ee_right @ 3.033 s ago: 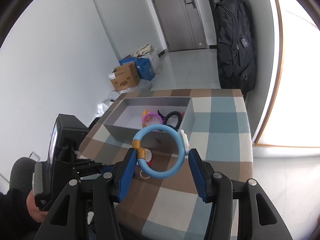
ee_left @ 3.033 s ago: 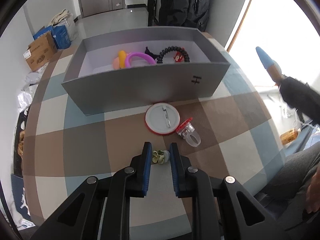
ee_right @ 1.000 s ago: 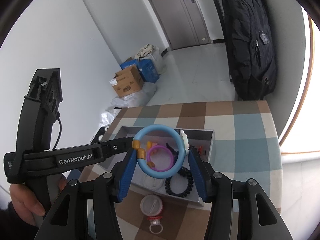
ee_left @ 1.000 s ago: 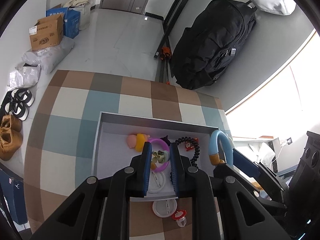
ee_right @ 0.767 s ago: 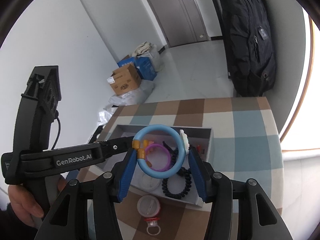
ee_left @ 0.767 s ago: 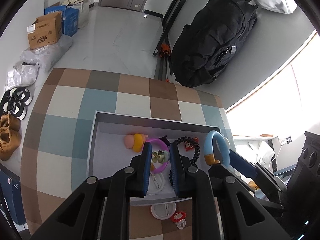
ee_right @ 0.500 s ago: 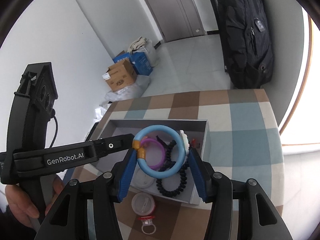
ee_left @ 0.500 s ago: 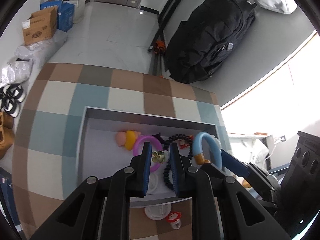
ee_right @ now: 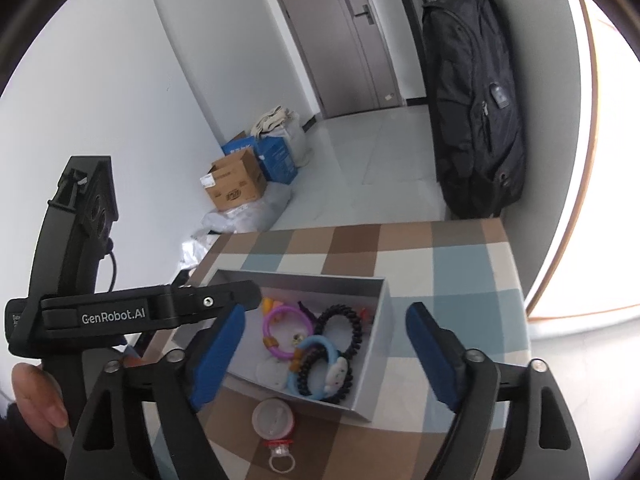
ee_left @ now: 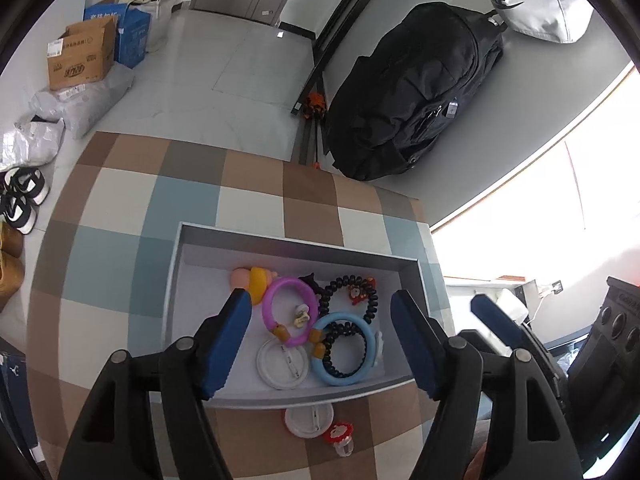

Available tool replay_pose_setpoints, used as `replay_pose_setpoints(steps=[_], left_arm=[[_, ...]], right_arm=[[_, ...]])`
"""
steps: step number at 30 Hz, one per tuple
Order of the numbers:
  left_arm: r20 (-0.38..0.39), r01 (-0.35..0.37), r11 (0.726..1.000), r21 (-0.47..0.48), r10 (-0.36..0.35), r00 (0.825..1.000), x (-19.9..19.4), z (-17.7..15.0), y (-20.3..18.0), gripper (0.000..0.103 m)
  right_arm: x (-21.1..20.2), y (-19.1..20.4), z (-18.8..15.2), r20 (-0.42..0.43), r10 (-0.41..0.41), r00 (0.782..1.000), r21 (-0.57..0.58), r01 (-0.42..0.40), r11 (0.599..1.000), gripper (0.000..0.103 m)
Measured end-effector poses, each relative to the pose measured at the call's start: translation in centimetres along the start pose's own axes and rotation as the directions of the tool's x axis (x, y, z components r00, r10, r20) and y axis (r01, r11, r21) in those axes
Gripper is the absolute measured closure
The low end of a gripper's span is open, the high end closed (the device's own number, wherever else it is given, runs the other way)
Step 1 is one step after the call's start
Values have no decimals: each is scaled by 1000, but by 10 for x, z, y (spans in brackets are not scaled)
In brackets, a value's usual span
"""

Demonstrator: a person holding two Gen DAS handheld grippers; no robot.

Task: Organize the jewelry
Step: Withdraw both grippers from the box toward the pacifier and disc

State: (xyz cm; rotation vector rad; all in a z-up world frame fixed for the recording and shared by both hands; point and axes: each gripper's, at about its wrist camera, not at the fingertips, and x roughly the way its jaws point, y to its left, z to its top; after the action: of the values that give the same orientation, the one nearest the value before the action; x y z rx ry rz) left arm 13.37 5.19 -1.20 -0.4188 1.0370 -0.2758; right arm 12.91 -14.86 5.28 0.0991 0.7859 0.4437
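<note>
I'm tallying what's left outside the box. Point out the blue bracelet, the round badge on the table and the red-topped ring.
blue bracelet [ee_left: 362, 376]: left wrist view, lower band.
round badge [ee_left: 309, 416]: left wrist view, white face.
red-topped ring [ee_left: 340, 434]: left wrist view, red top.

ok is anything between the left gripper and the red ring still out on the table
Only the box's near wall. The open, empty left gripper, whose jaws have just been opening, hangs over the box; the red ring lies outside beside the white badge, with nothing on top.
</note>
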Motion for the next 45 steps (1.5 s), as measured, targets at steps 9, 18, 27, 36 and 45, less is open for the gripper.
replay_pose_setpoints(steps=[9, 18, 27, 36, 45], left_arm=[[31, -70, 997, -7, 71, 997, -11, -8, 9, 35], [64, -109, 994, 8, 108, 992, -27, -27, 12, 35], [93, -151, 988, 32, 148, 985, -33, -52, 11, 35], [53, -179, 983, 48, 176, 983, -23, -76, 14, 35], [82, -182, 980, 85, 175, 981, -28, -88, 1, 35]], right_arm=[[-16, 0, -4, 22, -35, 999, -25, 36, 999, 0], [-25, 3, -14, 15, -43, 999, -48, 44, 998, 0], [-24, 11, -29, -23, -20, 1000, -81, 18, 997, 0], [-18, 5, -51, -118, -11, 993, -44, 6, 999, 0], [-8, 20, -73, -203, -23, 979, -117, -1, 993, 19]])
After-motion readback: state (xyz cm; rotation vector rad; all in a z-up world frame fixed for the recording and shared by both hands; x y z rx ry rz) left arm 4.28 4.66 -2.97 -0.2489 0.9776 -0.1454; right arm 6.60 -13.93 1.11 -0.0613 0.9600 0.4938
